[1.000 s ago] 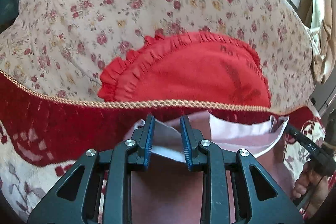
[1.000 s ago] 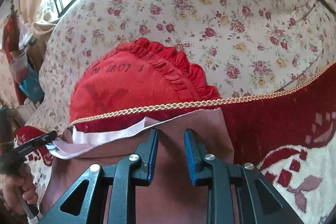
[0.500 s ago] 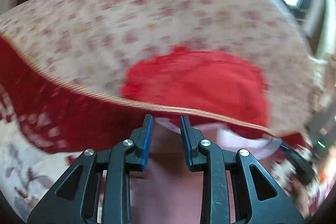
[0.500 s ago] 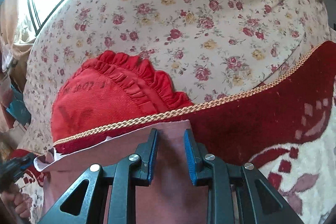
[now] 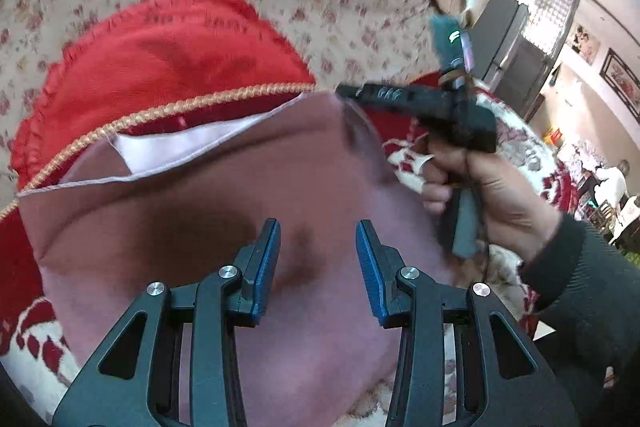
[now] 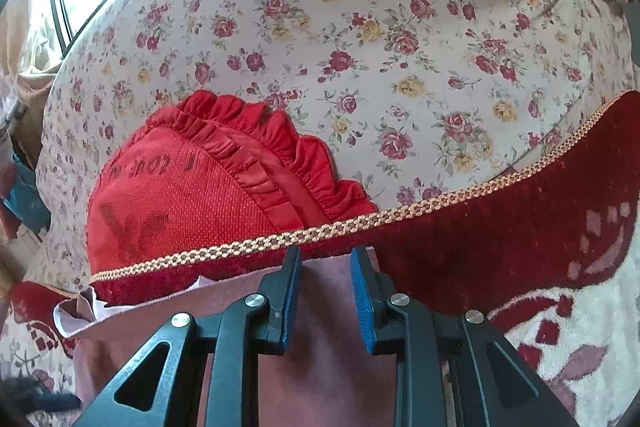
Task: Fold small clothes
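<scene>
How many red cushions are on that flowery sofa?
1. The red frilled cushion leans against the floral sofa back, behind the gold-braided edge of the dark red seat cover. Others may lie outside both views.

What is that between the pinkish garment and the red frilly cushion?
A dark red blanket edge trimmed with gold braid crosses between the garment and the cushion, clearest in the right wrist view.

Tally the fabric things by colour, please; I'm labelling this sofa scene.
Mauve garment: 1
Bright red frilled cushion: 1
Floral cream sofa back: 1
Dark red gold-trimmed throw: 1
Total: 4
</scene>
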